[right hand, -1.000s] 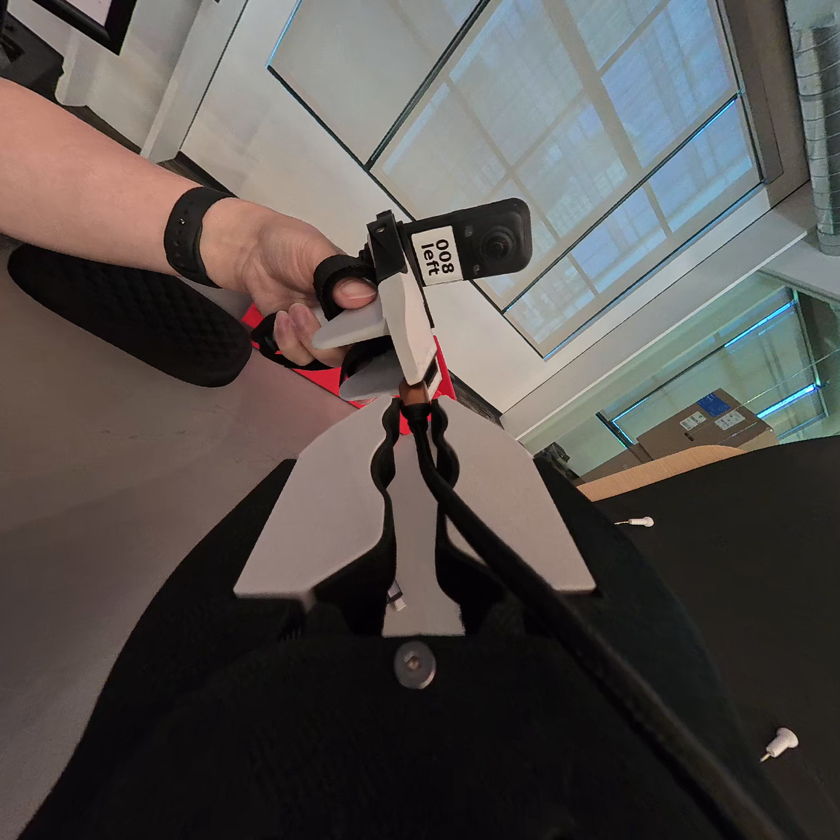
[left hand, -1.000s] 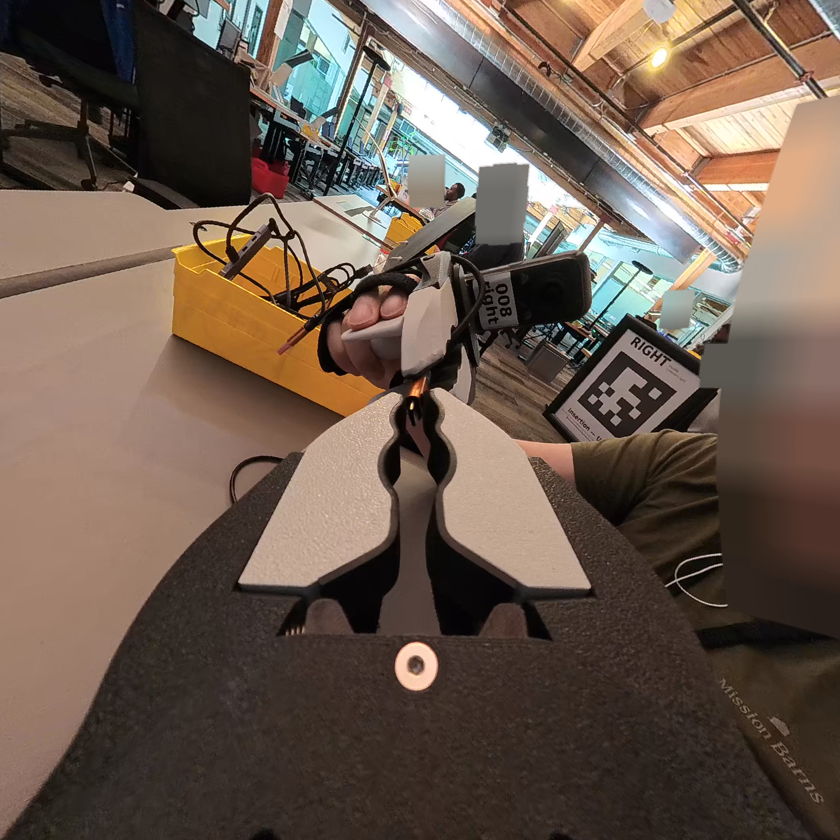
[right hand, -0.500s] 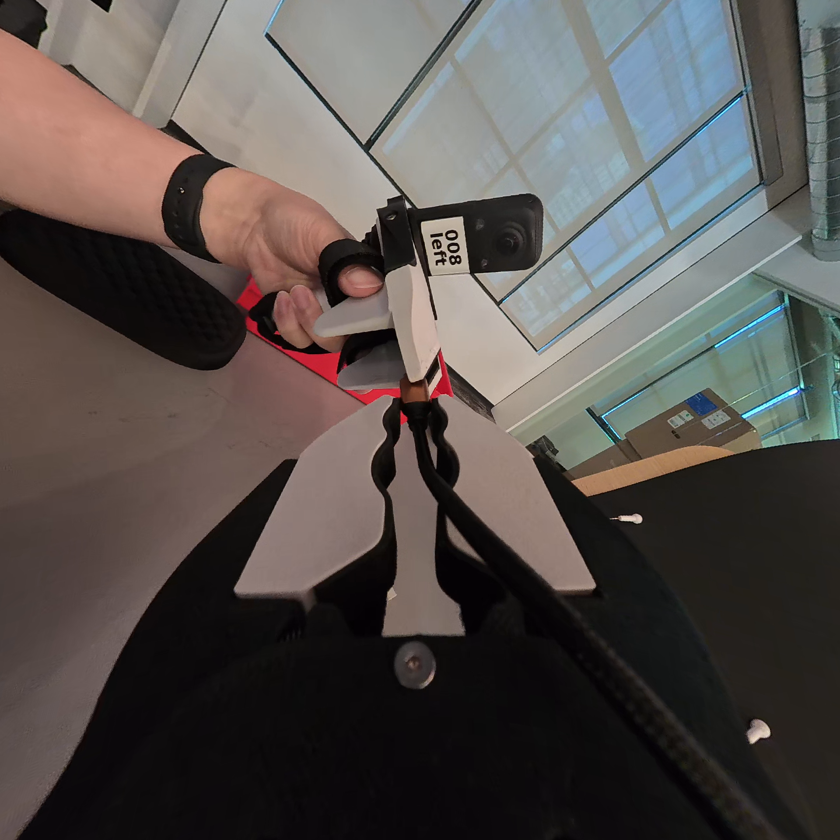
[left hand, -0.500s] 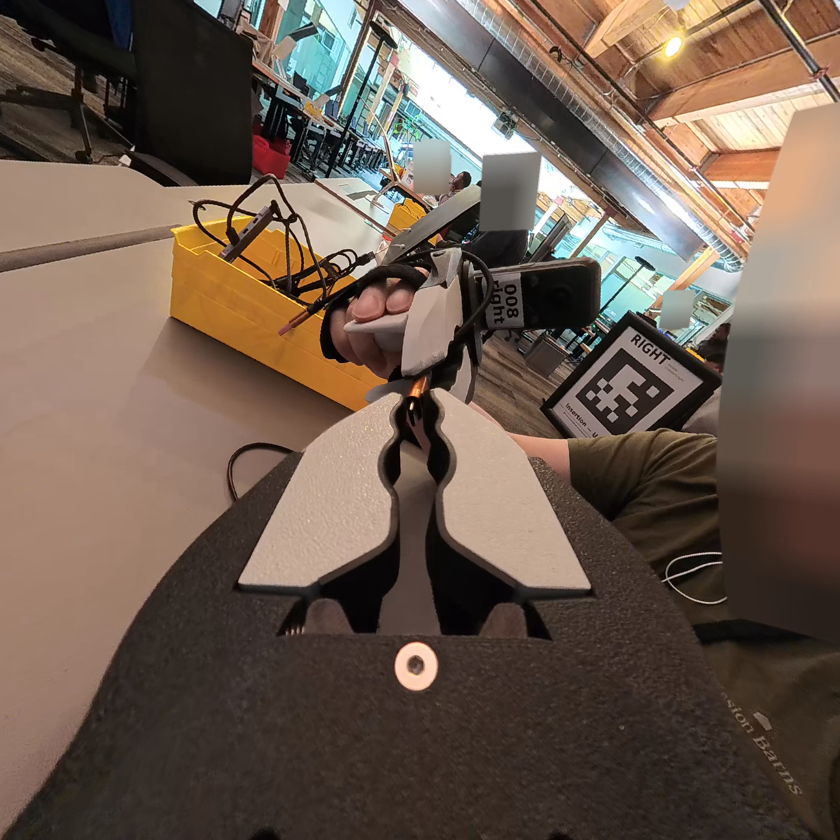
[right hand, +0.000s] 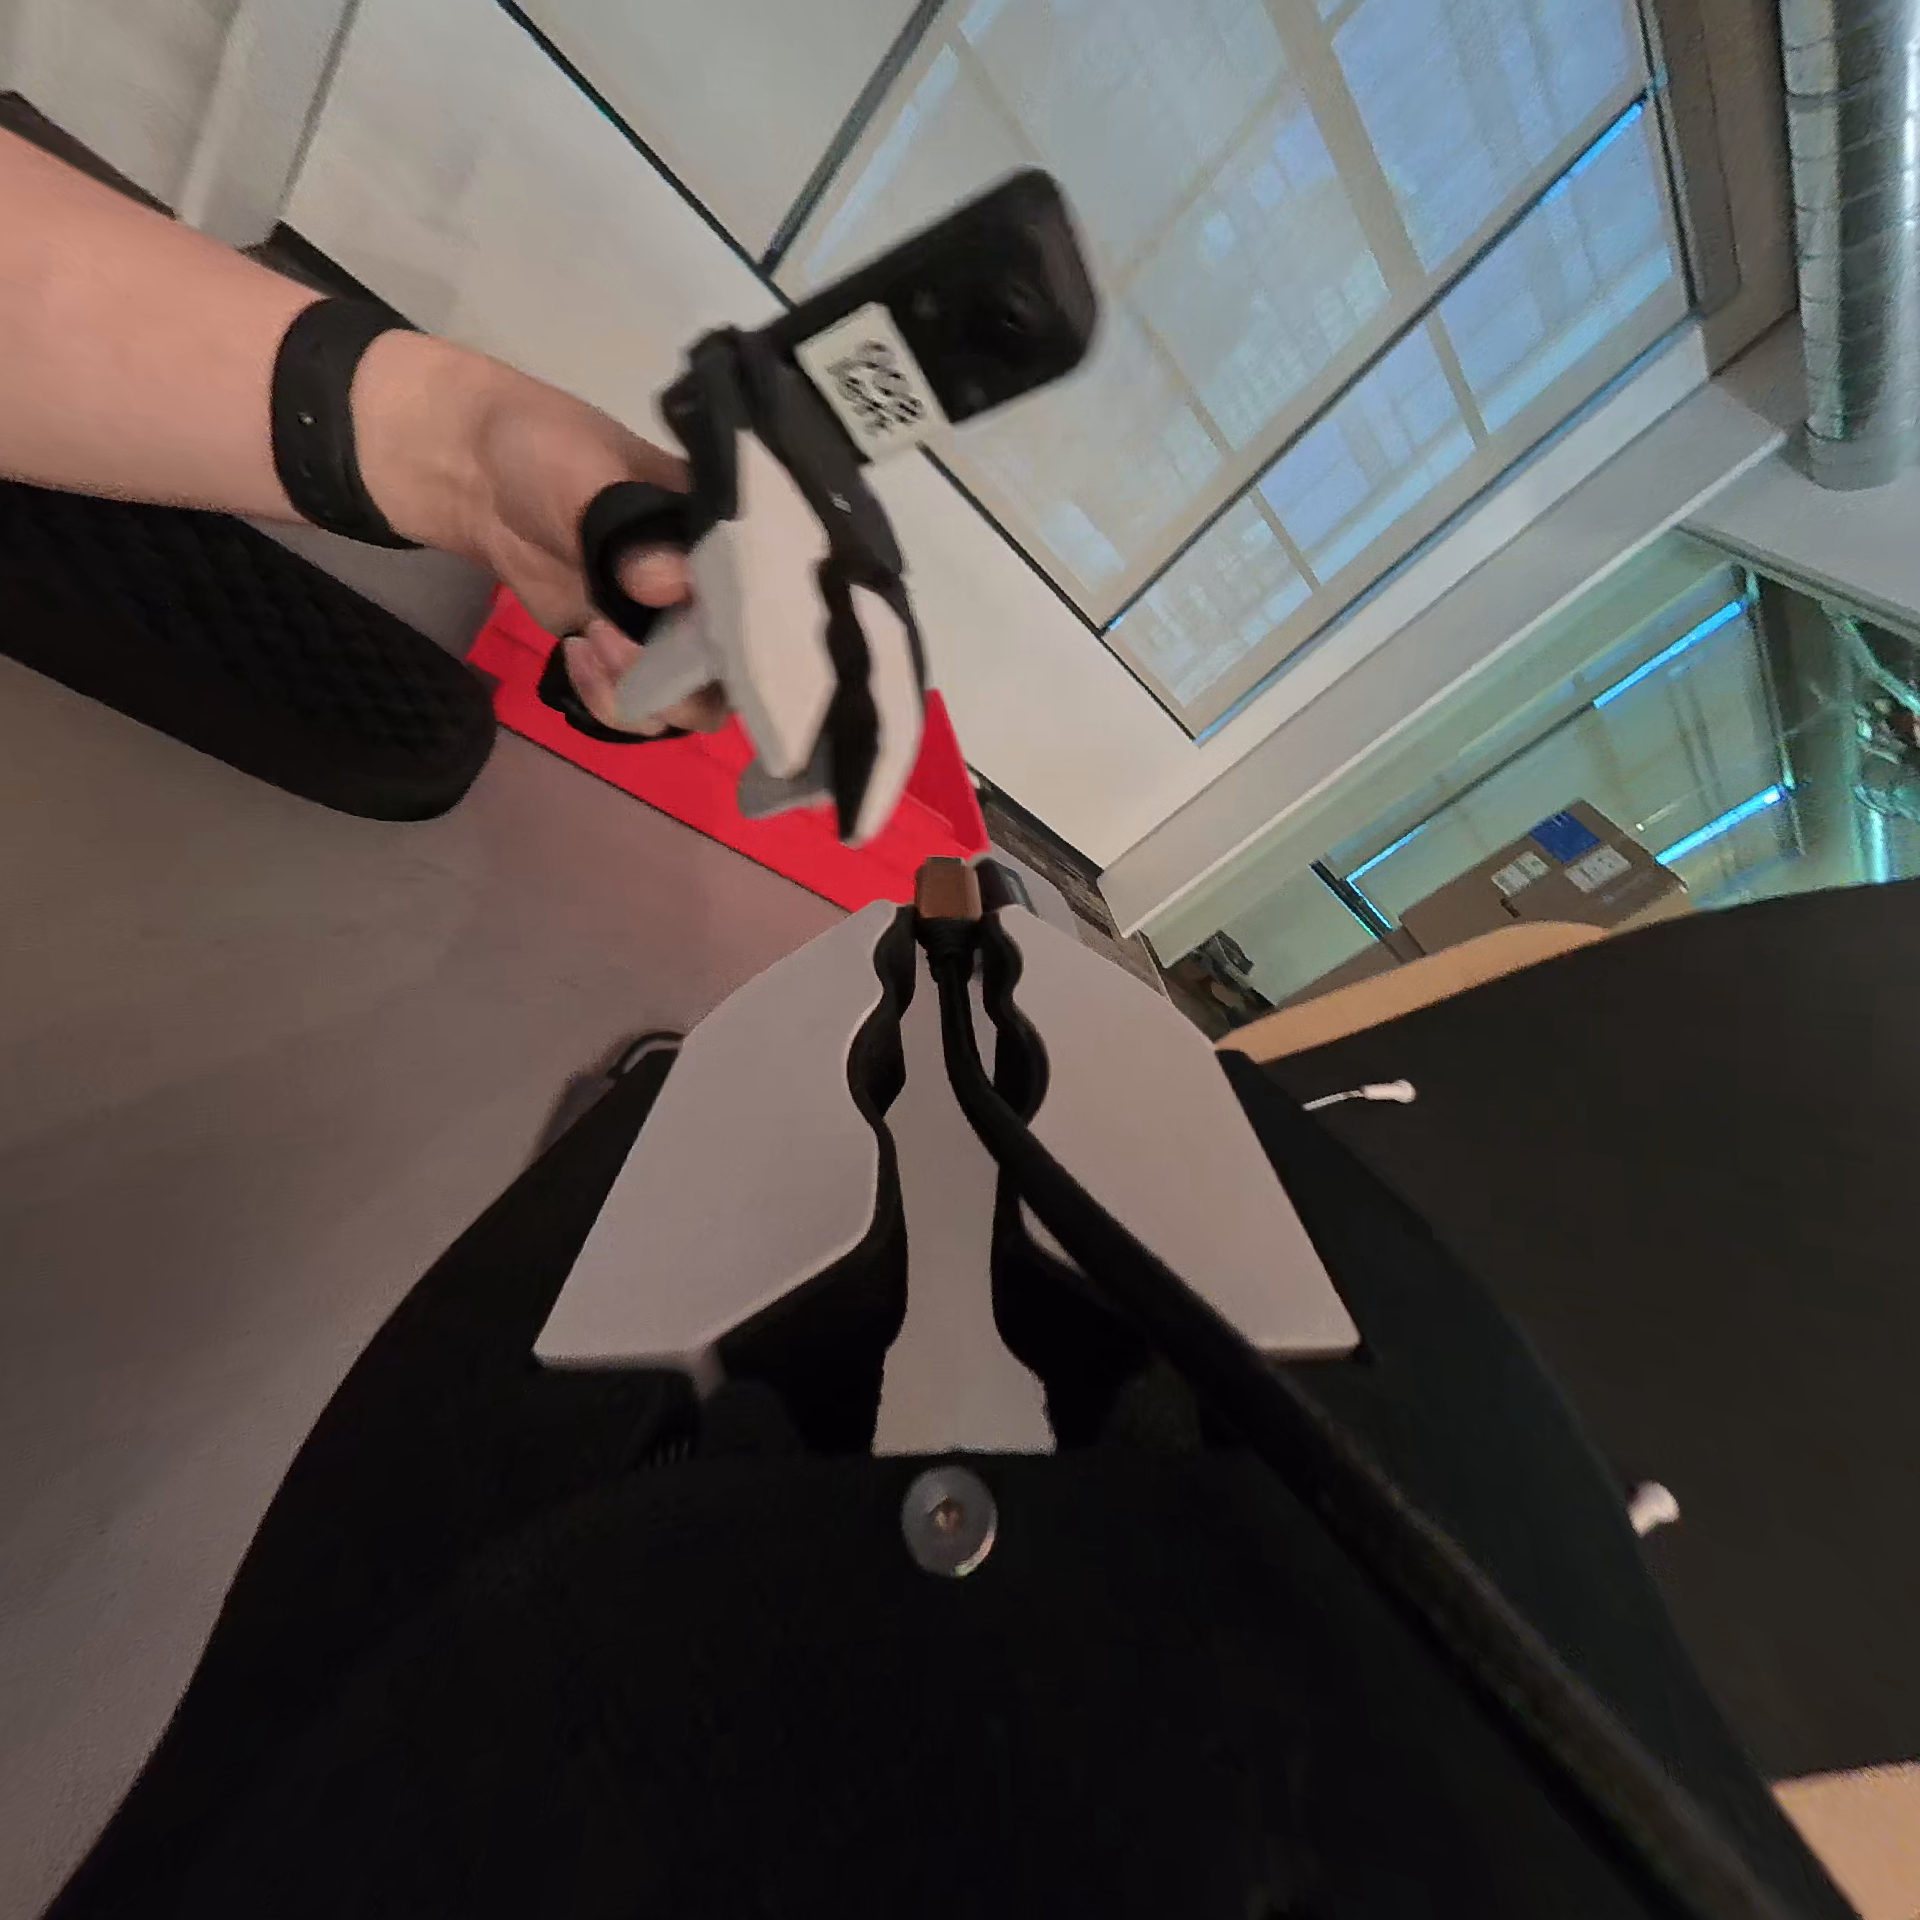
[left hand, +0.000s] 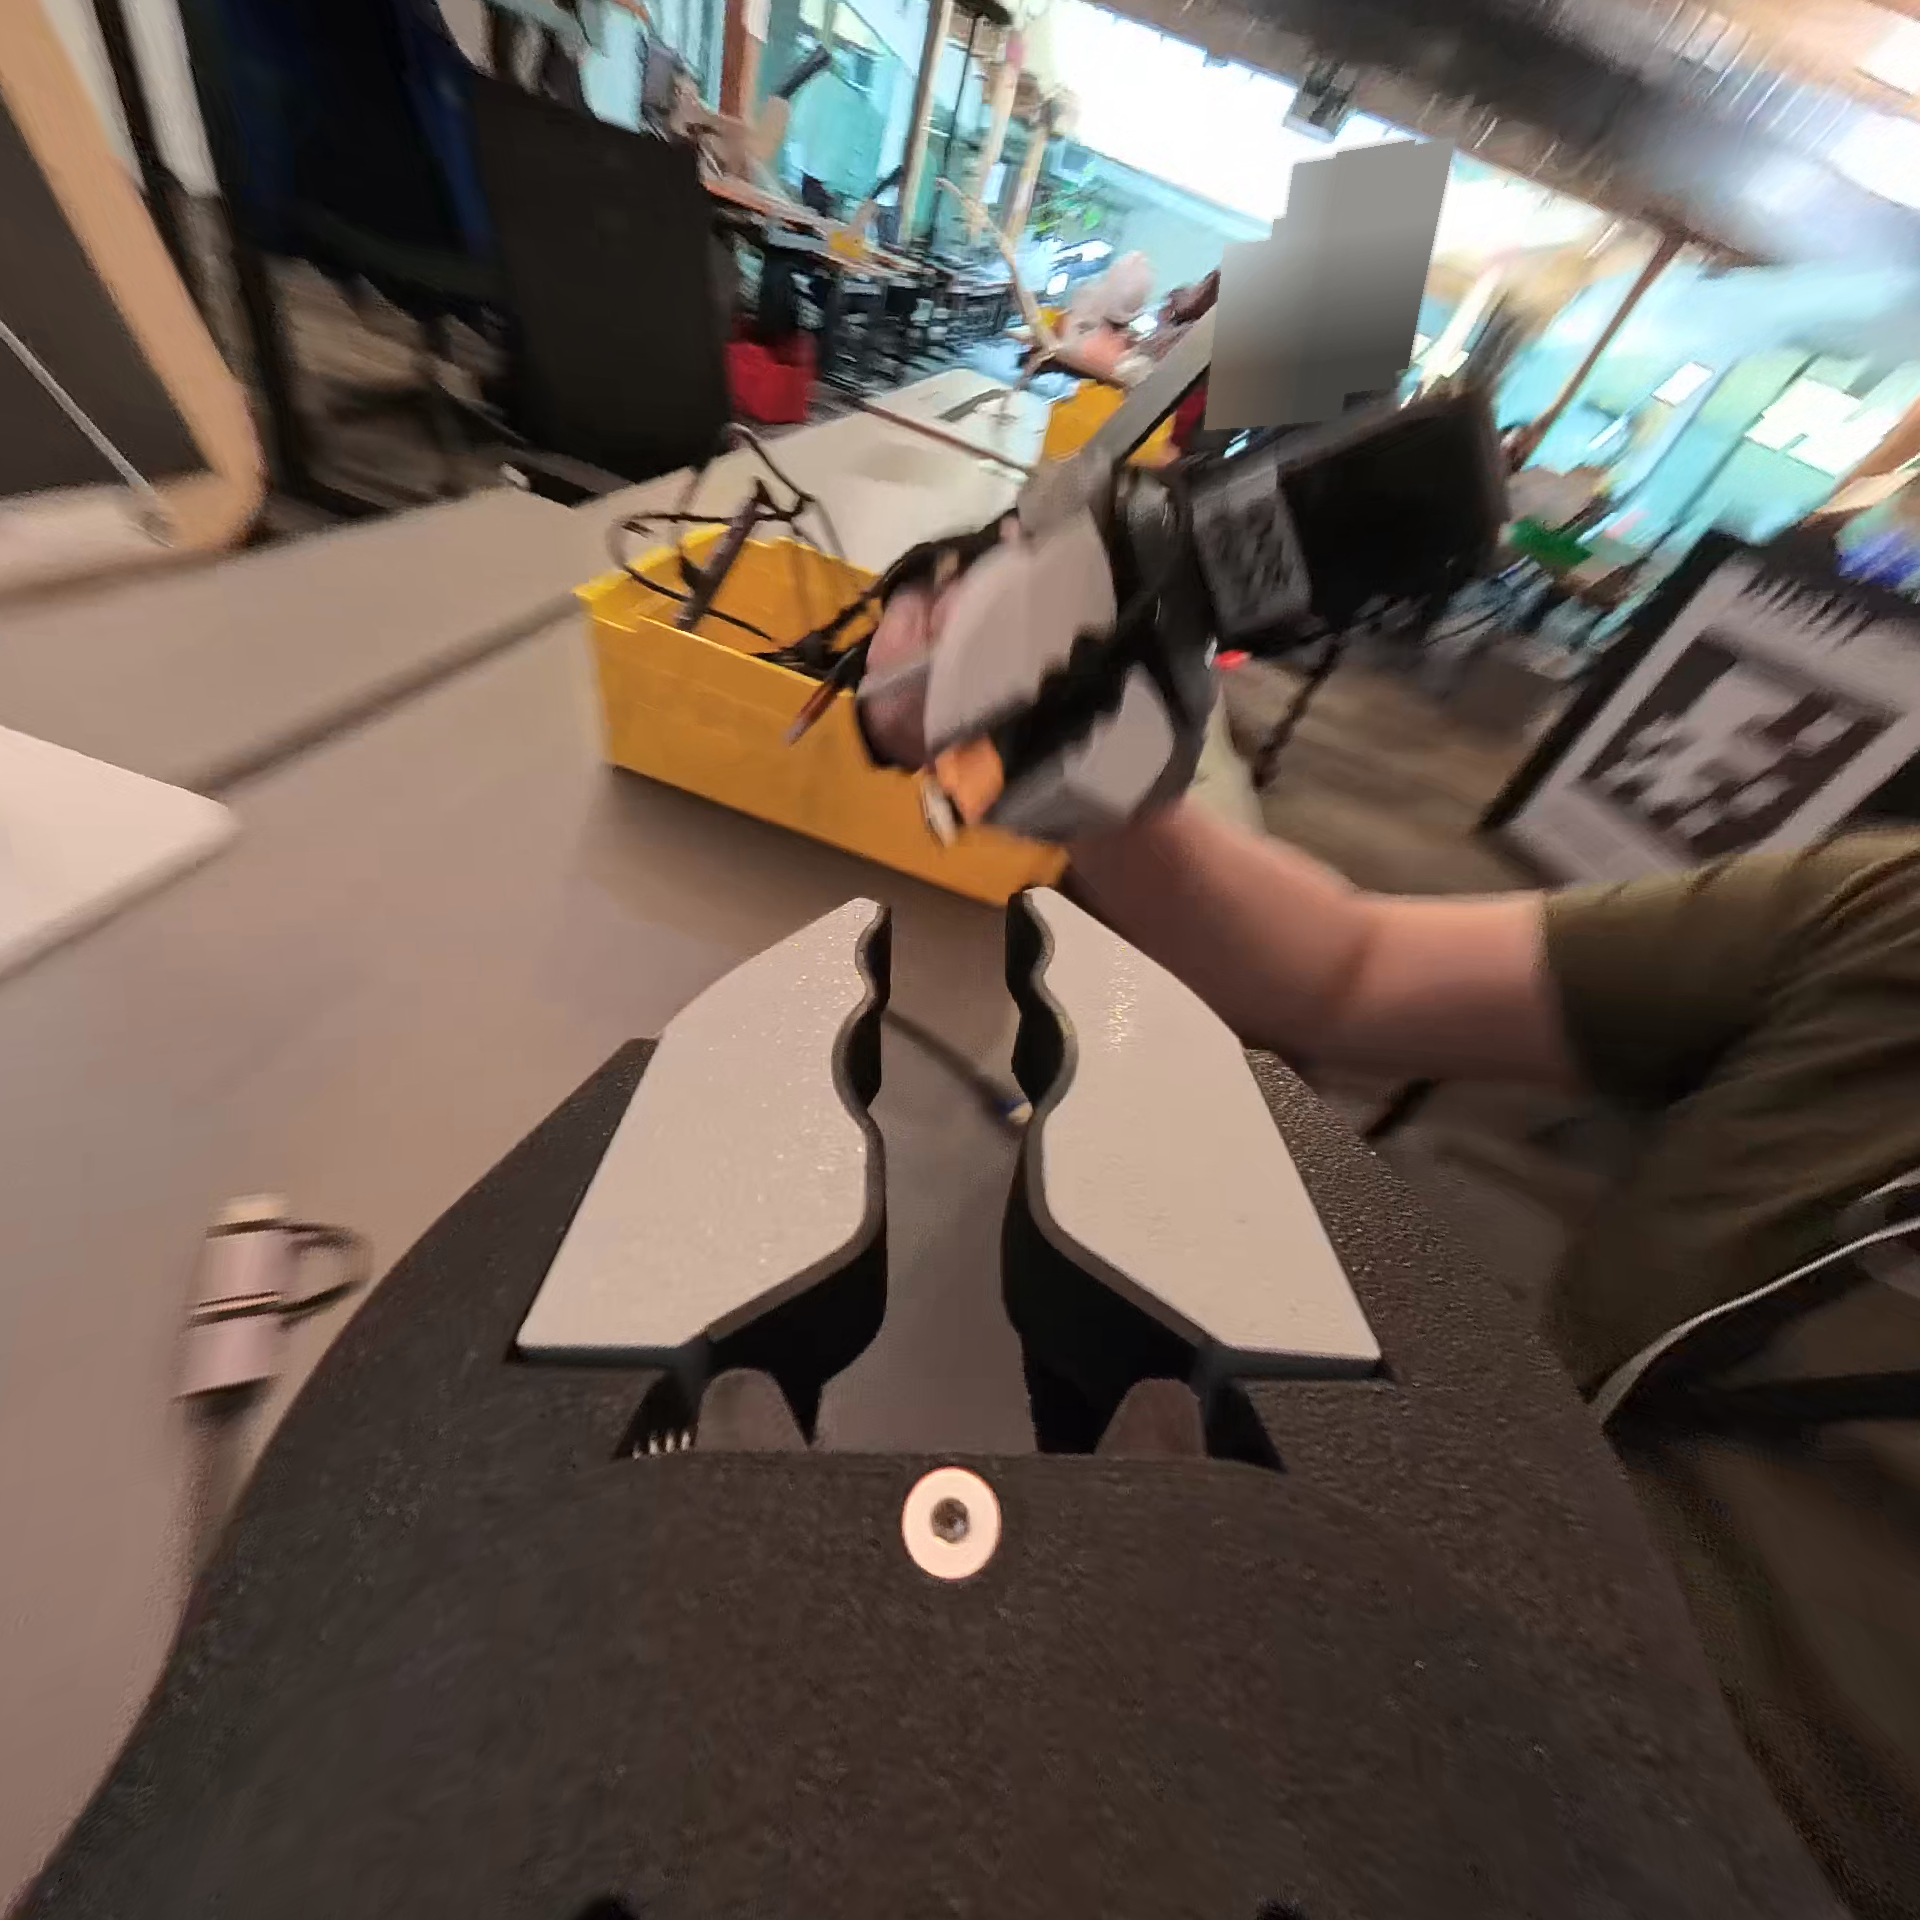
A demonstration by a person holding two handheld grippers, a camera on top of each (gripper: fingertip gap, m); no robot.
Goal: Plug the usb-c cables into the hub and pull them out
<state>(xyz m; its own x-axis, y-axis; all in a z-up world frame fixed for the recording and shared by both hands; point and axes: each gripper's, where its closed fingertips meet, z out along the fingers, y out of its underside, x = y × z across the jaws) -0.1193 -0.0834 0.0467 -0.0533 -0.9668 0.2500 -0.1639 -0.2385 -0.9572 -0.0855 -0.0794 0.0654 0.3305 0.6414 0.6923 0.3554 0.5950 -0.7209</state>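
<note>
The grey counter (left hand: 343, 935) fills the left wrist view, carrying a yellow bin (left hand: 727, 696) stuffed with tangled black cables well beyond the claws. A small silver hub (left hand: 234, 1304), blurred by motion, lies on the counter at the lower left of that view, beside the left claw's black body and off to its left, not between its fingers. Its ports cannot be made out, so its long axis is hard to judge.

The left claw (left hand: 945, 930) is released: a clear gap shows between its grey fingers and nothing sits in it. A thin cable end (left hand: 992, 1101) lies on the counter under that gap, untouched.

The right claw (right hand: 948, 925) is clenched on the usb-c cable (right hand: 971, 1060), gripping just behind the copper-coloured plug (right hand: 948, 891), which pokes out past the fingertips. In the right wrist view the plug points toward the left claw, a short gap away and touching nothing; the black cord trails back down the right claw's body.

Judging from this, the plug is free of the hub, and the left claw is the nearer one to the hub. Any re-plugging would turn on bringing the hub's port face back in line with the plug's axis.
</note>
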